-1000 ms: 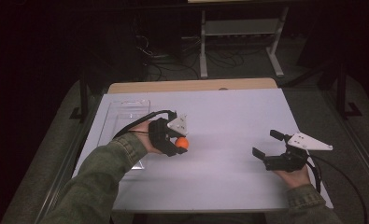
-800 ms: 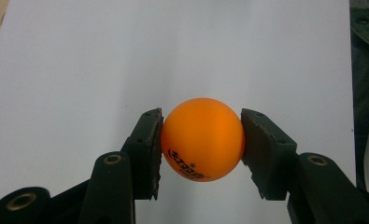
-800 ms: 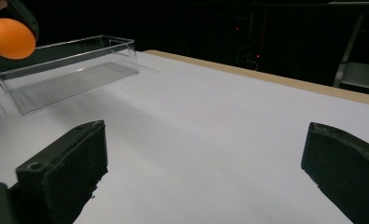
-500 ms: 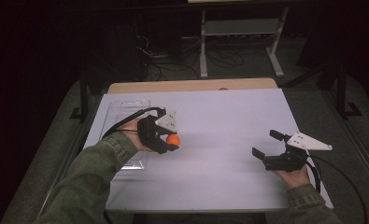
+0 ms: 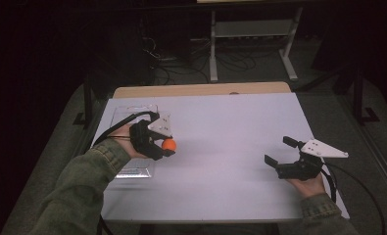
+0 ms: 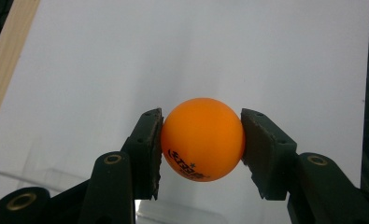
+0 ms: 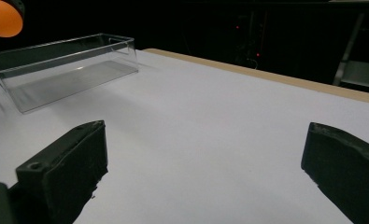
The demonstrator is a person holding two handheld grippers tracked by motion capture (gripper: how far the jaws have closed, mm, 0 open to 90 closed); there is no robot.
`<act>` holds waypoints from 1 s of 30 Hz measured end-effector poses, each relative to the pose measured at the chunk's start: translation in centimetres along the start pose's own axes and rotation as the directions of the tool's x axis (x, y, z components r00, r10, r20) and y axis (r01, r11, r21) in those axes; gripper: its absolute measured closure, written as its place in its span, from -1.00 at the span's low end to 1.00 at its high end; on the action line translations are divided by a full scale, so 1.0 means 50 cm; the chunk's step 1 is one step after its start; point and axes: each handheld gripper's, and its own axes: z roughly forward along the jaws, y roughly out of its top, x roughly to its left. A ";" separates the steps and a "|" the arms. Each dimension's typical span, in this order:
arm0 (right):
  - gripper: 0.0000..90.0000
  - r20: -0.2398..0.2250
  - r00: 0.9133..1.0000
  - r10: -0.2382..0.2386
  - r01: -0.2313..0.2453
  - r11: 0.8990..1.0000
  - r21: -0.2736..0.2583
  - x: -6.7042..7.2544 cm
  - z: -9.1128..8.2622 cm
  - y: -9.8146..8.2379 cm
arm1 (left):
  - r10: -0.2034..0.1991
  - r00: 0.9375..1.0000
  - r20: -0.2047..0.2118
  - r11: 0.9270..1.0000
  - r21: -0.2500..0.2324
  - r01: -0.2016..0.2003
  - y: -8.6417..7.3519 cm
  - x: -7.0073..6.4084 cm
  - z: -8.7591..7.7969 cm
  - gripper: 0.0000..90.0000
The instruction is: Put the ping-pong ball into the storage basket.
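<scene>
An orange ping-pong ball (image 6: 203,139) with black print is clamped between the two black jaws of my left gripper (image 6: 202,140). In the high view the left gripper (image 5: 162,145) holds the ball (image 5: 169,144) in the air just right of a clear plastic tray (image 5: 132,112) at the table's left side. My right gripper (image 5: 278,153) rests near the table's right front, its jaws wide apart with nothing between them. From the right gripper view the ball (image 7: 3,18) shows at the top left, above the clear tray (image 7: 65,65), and the right gripper (image 7: 205,158) stands over bare white tabletop.
The white table (image 5: 220,127) has a wooden strip (image 5: 201,89) along its far edge. Beyond it, a metal stand (image 5: 250,39) and cables lie on the dark floor. Black cables trail from both grippers.
My left gripper has carried the ball leftward and a little up, toward the clear tray. The right gripper has stayed where it was.
</scene>
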 end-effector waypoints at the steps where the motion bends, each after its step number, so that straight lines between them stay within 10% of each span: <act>1: -1.00 0.001 1.000 0.002 -0.002 1.000 -0.001 0.000 0.000 0.000 | -0.006 1.000 -0.003 1.000 -0.003 0.006 -0.004 0.000 -0.003 0.12; 30: -1.00 0.004 1.000 -0.003 0.003 1.000 0.005 0.000 0.001 -0.001 | -0.071 0.997 -0.031 0.997 0.031 0.072 -0.063 0.025 -0.047 0.12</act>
